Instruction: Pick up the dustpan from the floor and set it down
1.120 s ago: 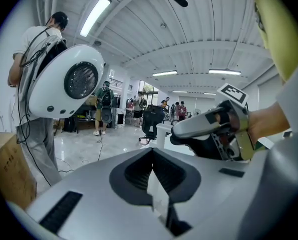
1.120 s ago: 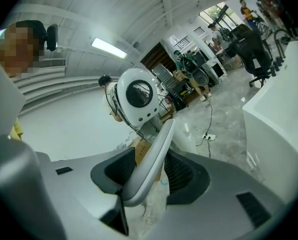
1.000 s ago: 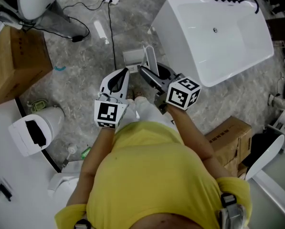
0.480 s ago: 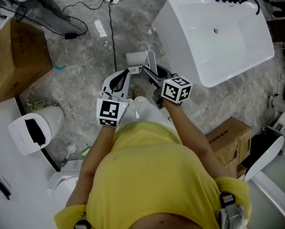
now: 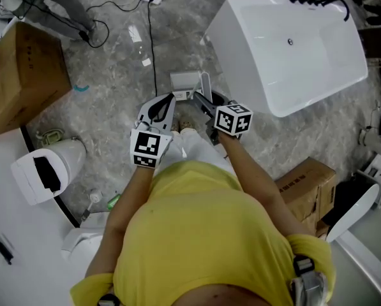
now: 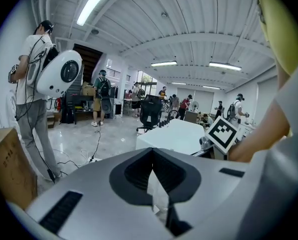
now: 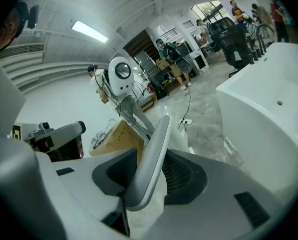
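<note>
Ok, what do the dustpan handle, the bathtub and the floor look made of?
The dustpan handle is smooth matte grey with a moulded curve: likely plastic. The bathtub is a glossy white seamless shell: acrylic or ceramic, can't tell which. The floor is grey, veined and shiny: probably marble or marble-look tile.
</note>
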`<state>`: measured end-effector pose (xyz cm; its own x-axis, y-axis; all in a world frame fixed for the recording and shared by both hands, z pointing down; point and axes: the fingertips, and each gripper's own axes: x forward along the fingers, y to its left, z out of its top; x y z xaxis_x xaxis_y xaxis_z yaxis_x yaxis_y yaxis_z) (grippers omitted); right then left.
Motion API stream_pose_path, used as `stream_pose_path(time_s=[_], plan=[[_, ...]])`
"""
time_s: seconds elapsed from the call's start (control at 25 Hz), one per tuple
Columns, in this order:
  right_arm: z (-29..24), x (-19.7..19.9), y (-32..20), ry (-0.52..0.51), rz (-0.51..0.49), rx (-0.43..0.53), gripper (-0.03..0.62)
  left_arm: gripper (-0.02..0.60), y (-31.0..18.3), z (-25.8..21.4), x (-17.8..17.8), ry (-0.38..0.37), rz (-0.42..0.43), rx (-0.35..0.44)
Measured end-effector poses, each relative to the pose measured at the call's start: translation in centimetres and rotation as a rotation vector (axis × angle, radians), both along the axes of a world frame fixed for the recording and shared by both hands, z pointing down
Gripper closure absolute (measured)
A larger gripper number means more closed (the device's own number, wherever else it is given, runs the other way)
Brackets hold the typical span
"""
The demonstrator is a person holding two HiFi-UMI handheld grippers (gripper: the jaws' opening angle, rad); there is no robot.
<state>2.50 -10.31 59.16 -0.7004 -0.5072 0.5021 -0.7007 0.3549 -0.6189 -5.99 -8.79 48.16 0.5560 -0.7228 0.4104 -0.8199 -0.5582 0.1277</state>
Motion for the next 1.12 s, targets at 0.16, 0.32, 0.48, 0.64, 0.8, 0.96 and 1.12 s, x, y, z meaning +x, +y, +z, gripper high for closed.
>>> stream_pose_path(time_s=[0.16,0.32,0.48,0.64,0.8,0.96,1.12], plan=[[0.9,-0.3,0.4,0.034,-0.01,-0.014,0.417,0.584,0.3,0.4,-0.3,0.004,-0.003,-0.012],[1.5,0.0,0.8,0.075,0.017,-0.05,0.294,0.584,0.6,0.6,-0.4,0.01,-0.001,-0.015],[1.0,1.5,1.0,0.15,0.05,-0.046,0.19,0.584,0.7,0.5,0.1,0.018,0.002,-0.011],[-1.0,2.8,1.1,0.255,0.046,0.042,0.191,0.584,0.8,0.7,0.7,0.018,0.014,-0.017],[-4.3,3.3,1.1,0.295,0.059,0.164,0.27,0.584,0.7,-0.1,1.4,0.038,0.019,-0.004],[-8.9,4.0,0.2,0.308,0.113,0.329,0.508,0.584,0.0,-1.5,1.8,0.059,0.013,0.032],[-13.8,4.0,-1.2,0.327,0.121,0.5,0.583,0.584,-0.8,-3.8,1.6,0.082,-0.012,0.091]])
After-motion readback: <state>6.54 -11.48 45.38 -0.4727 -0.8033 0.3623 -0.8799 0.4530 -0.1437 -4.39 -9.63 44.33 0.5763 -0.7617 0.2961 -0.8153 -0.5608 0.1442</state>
